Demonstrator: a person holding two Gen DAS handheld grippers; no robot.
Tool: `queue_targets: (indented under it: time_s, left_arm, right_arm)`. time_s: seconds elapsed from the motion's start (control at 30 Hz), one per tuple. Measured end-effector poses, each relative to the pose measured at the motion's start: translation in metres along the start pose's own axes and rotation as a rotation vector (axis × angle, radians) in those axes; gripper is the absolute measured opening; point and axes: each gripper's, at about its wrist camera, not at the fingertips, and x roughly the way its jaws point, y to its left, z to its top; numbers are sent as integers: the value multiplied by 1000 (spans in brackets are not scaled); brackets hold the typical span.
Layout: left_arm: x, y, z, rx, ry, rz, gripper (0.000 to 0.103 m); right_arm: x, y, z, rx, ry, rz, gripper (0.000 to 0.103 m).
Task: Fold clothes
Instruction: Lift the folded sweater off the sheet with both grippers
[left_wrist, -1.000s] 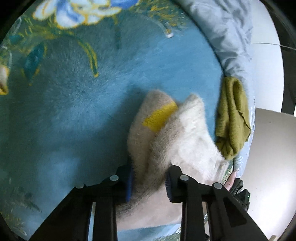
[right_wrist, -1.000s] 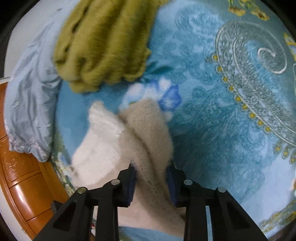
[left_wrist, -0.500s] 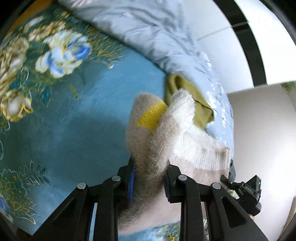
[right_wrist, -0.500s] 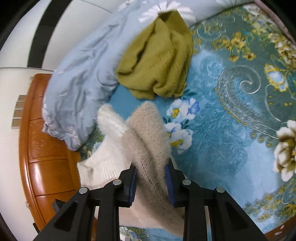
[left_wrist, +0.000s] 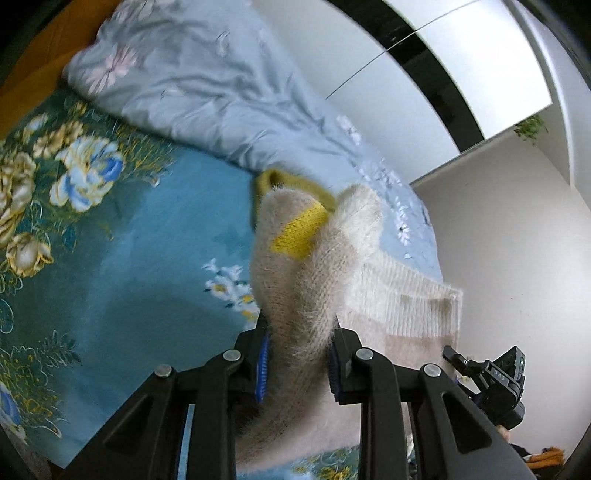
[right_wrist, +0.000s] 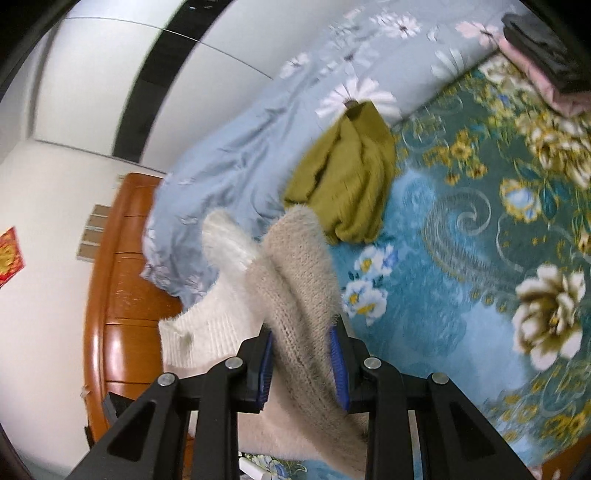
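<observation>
A fuzzy cream sweater (left_wrist: 306, 288) with a yellow patch (left_wrist: 299, 232) and a white ribbed hem (left_wrist: 406, 299) hangs lifted above the bed. My left gripper (left_wrist: 297, 363) is shut on a bunched fold of it. In the right wrist view the same sweater (right_wrist: 295, 273) rises between the blue pads, and my right gripper (right_wrist: 301, 363) is shut on it too. The other gripper's black body (left_wrist: 495, 380) shows at the lower right of the left wrist view. An olive-green garment (right_wrist: 347, 184) lies crumpled on the bed beyond the sweater.
A teal floral blanket (right_wrist: 480, 258) covers the bed. A light blue flowered quilt (left_wrist: 207, 92) is heaped along the far side. Folded pink and dark clothes (right_wrist: 543, 62) sit at the back right. A wooden headboard (right_wrist: 118, 295) and white walls stand to the left.
Both grippers have risen and tipped up with the sweater, lifting it off the blanket. The views now take in the quilt, wall and headboard instead of only the bed surface.
</observation>
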Motion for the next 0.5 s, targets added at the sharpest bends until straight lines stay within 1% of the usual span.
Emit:
queue_targets:
  time_s: [0.07, 0.13, 0.27, 0.37, 0.5]
  left_arm:
    - [-8, -24, -14, 11, -39, 3, 26]
    - [-14, -44, -35, -3, -74, 8, 26]
    - [-15, -85, -79, -37, -101, 18, 26]
    - [-8, -115, -103, -53, -93, 14, 26]
    - [0, -153, -121, -3, -74, 6, 26]
  right_arm:
    - [-22, -8, 11, -40, -4, 33, 29]
    - [-42, -16, 21, -81, -5, 54, 29]
    - [-89, -39, 42, -145, -12, 97, 29]
    - [-125, -60, 52, -146, -21, 113, 29]
    - [-165, -85, 60, -131, -46, 122, 29]
